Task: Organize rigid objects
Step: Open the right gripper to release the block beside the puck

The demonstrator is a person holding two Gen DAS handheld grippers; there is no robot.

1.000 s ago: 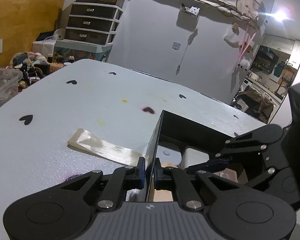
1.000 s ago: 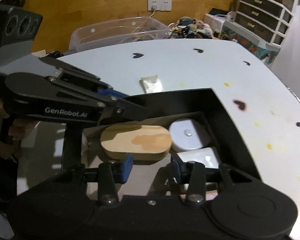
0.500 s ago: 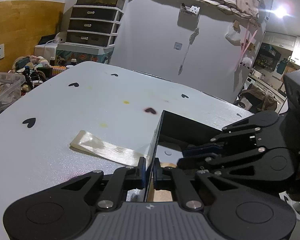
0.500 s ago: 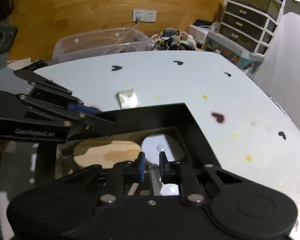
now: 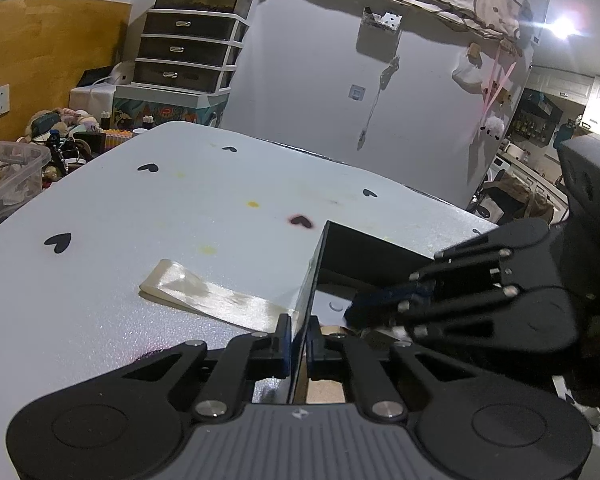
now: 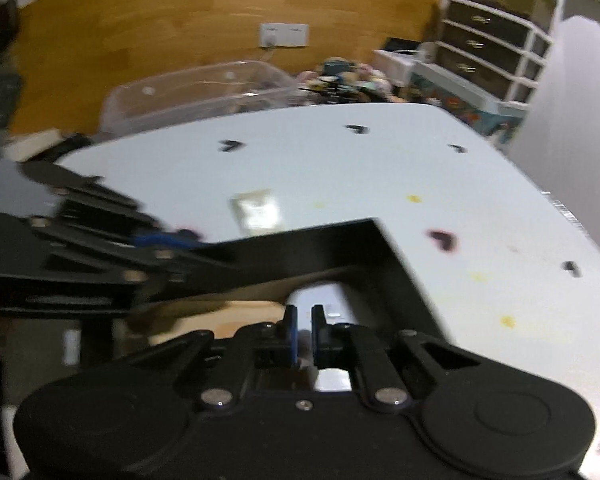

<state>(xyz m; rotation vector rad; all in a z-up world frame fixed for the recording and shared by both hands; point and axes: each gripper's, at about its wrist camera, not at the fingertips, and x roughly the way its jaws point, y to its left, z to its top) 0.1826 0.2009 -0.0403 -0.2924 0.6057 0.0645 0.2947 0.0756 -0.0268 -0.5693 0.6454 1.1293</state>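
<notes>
table (image 5: 148, 240) open beyond the ribbon (image 5: 204, 298); black box (image 5: 364, 248) crowded — both grippers inside.

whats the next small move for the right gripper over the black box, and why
Probably lift the right gripper clear of the black open-topped box. Its jaws are shut with nothing visibly between them, while the oval wooden piece and the white rounded item lie inside. The left gripper is shut on the box's wall, steadying it, so nothing else seems to need it there.
</notes>
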